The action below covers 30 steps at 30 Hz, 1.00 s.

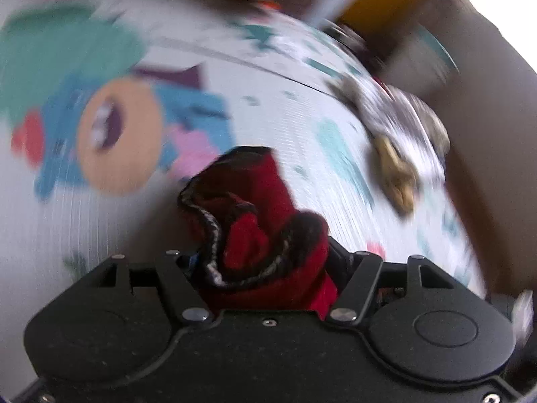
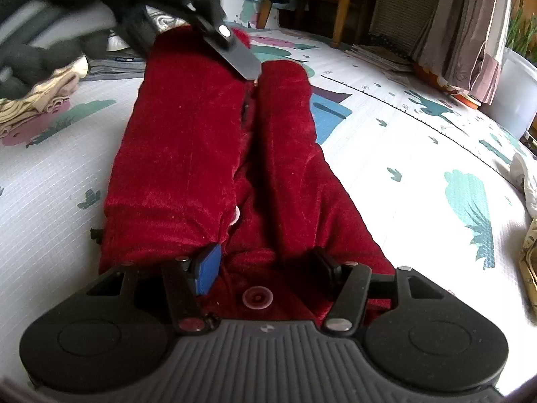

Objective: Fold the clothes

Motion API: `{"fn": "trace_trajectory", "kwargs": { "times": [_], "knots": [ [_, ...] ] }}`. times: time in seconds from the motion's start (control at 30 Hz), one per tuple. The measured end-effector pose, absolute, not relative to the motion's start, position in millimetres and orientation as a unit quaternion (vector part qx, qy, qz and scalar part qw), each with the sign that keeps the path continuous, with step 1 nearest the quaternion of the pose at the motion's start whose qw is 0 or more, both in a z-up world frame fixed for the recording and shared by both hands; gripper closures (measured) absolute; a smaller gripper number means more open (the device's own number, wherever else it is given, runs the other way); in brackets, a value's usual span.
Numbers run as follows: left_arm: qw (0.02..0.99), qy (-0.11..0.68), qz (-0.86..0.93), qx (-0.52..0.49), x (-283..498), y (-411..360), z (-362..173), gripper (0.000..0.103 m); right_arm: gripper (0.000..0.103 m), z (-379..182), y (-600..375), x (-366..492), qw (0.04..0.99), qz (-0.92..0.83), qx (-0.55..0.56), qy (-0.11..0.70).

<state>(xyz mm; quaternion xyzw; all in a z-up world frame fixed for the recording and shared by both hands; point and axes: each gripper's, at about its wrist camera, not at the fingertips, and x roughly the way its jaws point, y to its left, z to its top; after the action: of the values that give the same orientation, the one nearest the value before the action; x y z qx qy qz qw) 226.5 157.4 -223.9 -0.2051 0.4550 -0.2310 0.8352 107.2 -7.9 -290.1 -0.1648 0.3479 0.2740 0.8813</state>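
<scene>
A red velvet garment (image 2: 208, 154) lies lengthwise on the patterned play mat (image 2: 386, 154), its two sides folded toward the middle. My right gripper (image 2: 265, 263) is open at the garment's near end, with the blue pad (image 2: 208, 265) on the left and cloth lying between the spread fingers. At the far end, my left gripper (image 2: 235, 53) is held by a dark-gloved hand (image 2: 50, 27). The blurred left wrist view shows the left gripper (image 1: 265, 258) shut on a bunch of the red garment (image 1: 255, 201) with dark-and-white trim. The cloth hides its fingertips.
A pile of beige and grey clothes (image 2: 43, 100) sits on the mat at the left. Farther off are a wooden chair (image 2: 339, 3), a curtain (image 2: 470, 33) and a white tub (image 2: 513, 94). More cloth (image 2: 528, 181) lies at the right edge. Crumpled beige clothes (image 1: 399, 161) lie on the mat.
</scene>
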Motion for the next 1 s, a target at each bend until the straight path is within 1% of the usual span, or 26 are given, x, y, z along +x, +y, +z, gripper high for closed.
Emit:
{"fn": "trace_trajectory", "kwargs": {
  "times": [0.03,0.1,0.17,0.27,0.4,0.43,0.47,0.5,0.6,0.67,0.83,1.0],
  "knots": [
    [0.830,0.457,-0.222,-0.230,229.4,159.8,-227.0,0.036,0.043,-290.2,-7.6,107.7,0.881,0.274,-0.165,0.348],
    [0.819,0.460,-0.202,-0.279,235.3,164.7,-233.2,0.028,0.043,-290.6,-7.3,108.3,0.882,0.274,-0.165,0.347],
    [0.805,0.461,-0.182,-0.327,241.2,169.5,-239.5,0.028,0.043,-291.0,-6.6,108.9,0.882,0.274,-0.165,0.346],
    [0.800,0.471,-0.146,-0.343,252.5,170.5,-243.5,0.028,0.043,-290.4,-12.3,112.0,0.882,0.273,-0.164,0.347],
    [0.805,0.471,-0.139,-0.332,254.3,170.8,-248.7,0.028,0.043,-290.1,-11.1,114.1,0.882,0.273,-0.164,0.347],
    [0.808,0.466,-0.142,-0.331,253.2,171.7,-249.7,0.030,0.043,-290.2,-11.3,114.4,0.882,0.273,-0.164,0.346],
    [0.814,0.458,-0.146,-0.326,251.3,173.0,-250.8,0.044,0.043,-290.4,-12.0,114.7,0.882,0.274,-0.164,0.346],
    [0.821,0.451,-0.149,-0.317,249.4,174.2,-251.9,0.067,0.043,-290.7,-12.8,115.0,0.883,0.274,-0.164,0.345],
    [0.832,0.431,-0.170,-0.305,244.0,178.1,-257.5,0.075,0.043,-291.3,-15.2,110.7,0.883,0.275,-0.163,0.343],
    [0.838,0.417,-0.189,-0.296,238.7,180.1,-257.4,0.077,0.043,-292.2,-16.5,108.5,0.884,0.275,-0.161,0.342],
    [0.869,0.355,-0.241,-0.246,212.7,168.2,-234.0,0.078,0.043,-292.3,-18.7,108.7,0.885,0.275,-0.154,0.343],
    [0.887,0.302,-0.317,-0.145,175.3,120.7,-202.7,0.079,0.042,-292.2,-23.2,111.2,0.885,0.278,-0.137,0.347]
  ]
}}
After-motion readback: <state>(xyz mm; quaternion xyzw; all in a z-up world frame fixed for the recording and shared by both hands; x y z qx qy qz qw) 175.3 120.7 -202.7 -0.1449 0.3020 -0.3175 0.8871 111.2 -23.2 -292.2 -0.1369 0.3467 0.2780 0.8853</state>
